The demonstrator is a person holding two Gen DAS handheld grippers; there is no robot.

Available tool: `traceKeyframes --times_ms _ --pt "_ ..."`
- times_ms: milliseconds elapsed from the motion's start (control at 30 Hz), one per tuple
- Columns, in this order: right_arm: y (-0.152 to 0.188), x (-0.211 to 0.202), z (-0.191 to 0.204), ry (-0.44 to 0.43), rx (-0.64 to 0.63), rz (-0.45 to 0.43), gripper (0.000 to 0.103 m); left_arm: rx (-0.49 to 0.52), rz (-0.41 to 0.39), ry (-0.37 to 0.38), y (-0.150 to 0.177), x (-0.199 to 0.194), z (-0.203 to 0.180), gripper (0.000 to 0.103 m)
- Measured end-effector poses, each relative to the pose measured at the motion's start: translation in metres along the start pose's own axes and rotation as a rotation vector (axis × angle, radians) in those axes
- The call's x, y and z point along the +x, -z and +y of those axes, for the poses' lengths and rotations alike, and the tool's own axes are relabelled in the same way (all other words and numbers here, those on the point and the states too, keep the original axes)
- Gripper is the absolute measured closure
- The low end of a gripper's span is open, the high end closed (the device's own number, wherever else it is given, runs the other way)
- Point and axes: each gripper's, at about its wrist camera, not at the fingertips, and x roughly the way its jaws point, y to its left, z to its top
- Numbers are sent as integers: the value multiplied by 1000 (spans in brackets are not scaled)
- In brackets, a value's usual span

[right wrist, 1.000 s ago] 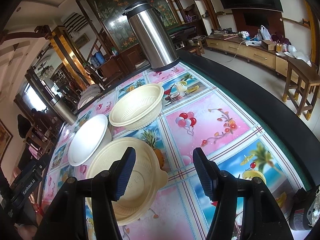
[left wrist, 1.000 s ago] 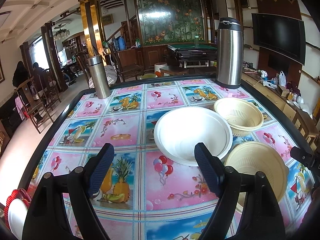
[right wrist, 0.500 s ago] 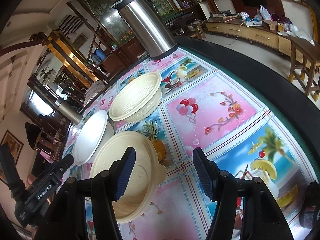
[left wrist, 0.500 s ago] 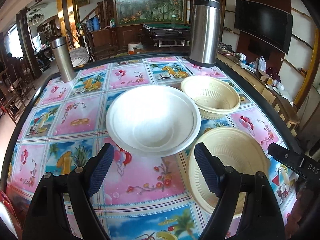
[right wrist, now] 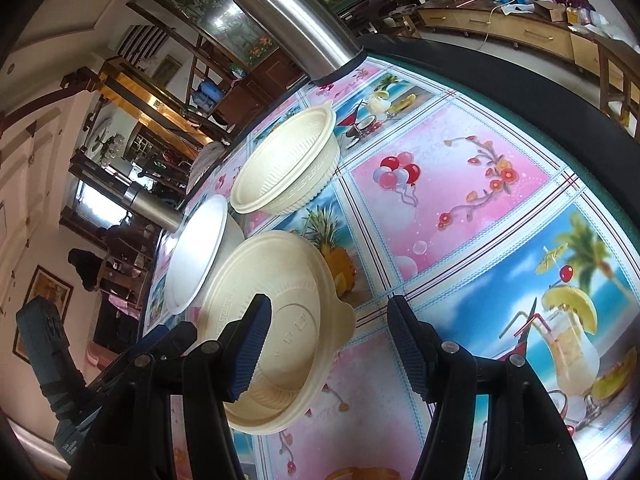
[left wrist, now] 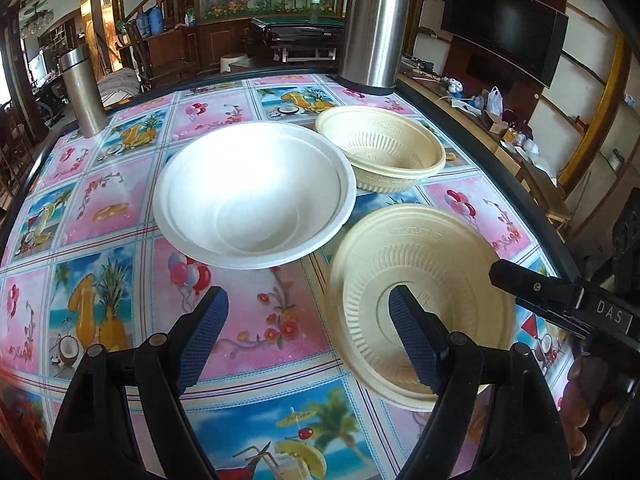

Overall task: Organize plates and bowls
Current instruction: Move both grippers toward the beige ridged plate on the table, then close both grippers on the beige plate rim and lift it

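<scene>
A white bowl (left wrist: 252,196) sits mid-table. A cream ribbed bowl (left wrist: 384,148) stands behind it to the right, and a second cream bowl (left wrist: 420,280) lies nearer, at the right. My left gripper (left wrist: 308,320) is open and empty; its right finger overlaps the near cream bowl's left side. My right gripper (right wrist: 328,332) is open and empty, its jaws straddling the right rim of the near cream bowl (right wrist: 280,320). The white bowl (right wrist: 196,252) and far cream bowl (right wrist: 288,160) lie beyond it.
A tall steel thermos (left wrist: 372,20) stands at the far right edge and a smaller steel flask (left wrist: 82,88) at the far left. The table has a colourful patterned cloth (left wrist: 120,200) and a dark rim (right wrist: 520,80). The other gripper's body (left wrist: 560,296) shows at right.
The left gripper has moved forward and right, closer to the bowls. The right gripper has tilted and closed in on the near cream bowl. The bowls have not moved.
</scene>
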Motion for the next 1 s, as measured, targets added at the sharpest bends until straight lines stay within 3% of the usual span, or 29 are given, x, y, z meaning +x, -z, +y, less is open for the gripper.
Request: traceKeyframes --times_ms 133,333,400,700,767,867,1000 --pt "2 5 1 -4 1 21 40 -45 42 105 3 8 7 20" --pt "4 7 2 -5 -2 26 42 -62 22 97 3 9 12 22" --pt "4 8 2 0 0 23 42 -62 13 98 3 8 14 28" --pt "7 17 -2 4 10 63 67 -63 55 118 6 21 15 77" --pt "7 17 0 16 0 51 75 -61 43 117 6 18 15 80" --pt "7 17 1 14 -9 48 77 -44 40 122 6 17 12 89" --pt "8 16 7 33 -48 33 83 -12 38 118 8 17 5 91"
